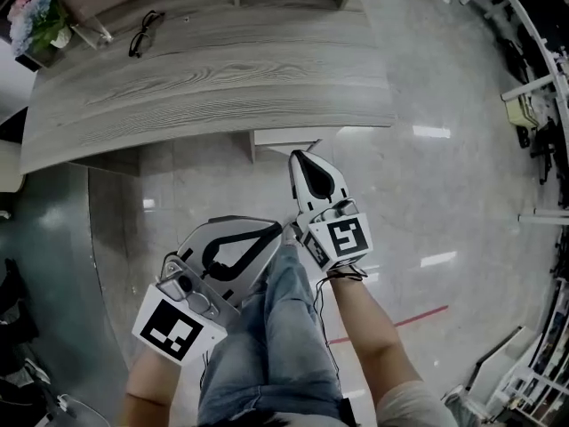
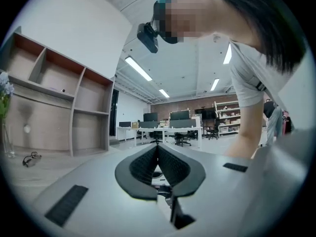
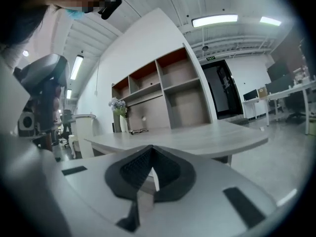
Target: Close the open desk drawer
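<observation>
right gripper (image 1: 300,157), jaws clenched on nothing, points at the open drawer (image 1: 284,137), jutting from under the desk (image 1: 204,78) just ahead of its tips. left gripper (image 1: 271,232), also clenched and empty, hangs behind it. best to press the closed tips squarely on the drawer front and push straight in.

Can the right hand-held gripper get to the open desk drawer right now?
Probably yes: the right hand-held gripper points at the drawer front jutting from under the desk, and nothing stands between them.
</observation>
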`<state>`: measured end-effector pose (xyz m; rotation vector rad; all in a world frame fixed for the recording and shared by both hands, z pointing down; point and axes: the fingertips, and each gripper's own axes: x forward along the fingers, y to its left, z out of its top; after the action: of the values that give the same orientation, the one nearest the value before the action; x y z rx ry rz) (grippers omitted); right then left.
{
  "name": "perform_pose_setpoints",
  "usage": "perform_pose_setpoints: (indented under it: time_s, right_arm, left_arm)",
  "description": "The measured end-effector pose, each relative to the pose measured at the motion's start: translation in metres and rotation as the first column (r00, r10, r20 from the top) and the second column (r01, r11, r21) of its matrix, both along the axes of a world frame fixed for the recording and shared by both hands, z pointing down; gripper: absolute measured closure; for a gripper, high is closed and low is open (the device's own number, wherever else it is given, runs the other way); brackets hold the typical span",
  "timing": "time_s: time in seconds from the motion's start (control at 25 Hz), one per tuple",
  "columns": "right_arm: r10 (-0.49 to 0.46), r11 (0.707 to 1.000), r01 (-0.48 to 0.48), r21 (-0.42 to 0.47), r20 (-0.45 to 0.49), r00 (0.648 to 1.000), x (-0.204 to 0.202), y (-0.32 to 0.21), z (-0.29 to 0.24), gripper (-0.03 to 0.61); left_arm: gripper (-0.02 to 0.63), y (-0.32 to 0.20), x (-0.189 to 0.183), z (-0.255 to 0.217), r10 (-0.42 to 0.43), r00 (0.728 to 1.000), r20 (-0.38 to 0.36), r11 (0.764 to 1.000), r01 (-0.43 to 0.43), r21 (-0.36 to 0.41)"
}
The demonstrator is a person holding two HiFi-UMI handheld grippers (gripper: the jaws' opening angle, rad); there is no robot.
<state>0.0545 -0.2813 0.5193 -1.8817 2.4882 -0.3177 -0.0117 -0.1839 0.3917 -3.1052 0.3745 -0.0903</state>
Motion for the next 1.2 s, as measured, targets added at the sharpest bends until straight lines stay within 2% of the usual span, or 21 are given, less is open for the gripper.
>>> perform_pose_setpoints:
  time_s: [0.24,0.52,0.6,0.8,1.2]
  right_arm:
    - [-0.046,0.998,0.047,0.036,-0.016,0.999,-0.007,0.041,-0.078,0.571]
    - [-0.092,0.989,0.101,0.106,-0.083,0.992,-0.019,0.089,-0.167,0.571]
    - [-0.097,0.986,0.107,0.128,-0.078,0.992,-0.023,0.100,-0.189,0.571]
    - [-0.112,0.979,0.119,0.165,-0.052,0.992,-0.032,0.127,-0.228,0.571]
    - [-0.125,0.966,0.133,0.222,-0.050,0.991,-0.041,0.173,-0.277,0.571]
  left_arm:
    - [0.603,0.015,0.004,-0.040,0.004,1.000,0.013,1.000,-0.004,0.020]
    - [0.603,0.029,0.003,-0.085,-0.030,0.999,0.017,0.998,0.029,0.051]
    - [0.603,0.034,0.001,-0.096,-0.039,0.999,0.011,0.998,0.039,0.056]
    - [0.603,0.045,-0.008,-0.117,-0.081,0.997,-0.011,0.996,0.082,0.026]
    - [0.603,0.074,-0.014,-0.143,-0.081,0.996,-0.041,0.995,0.083,0.049]
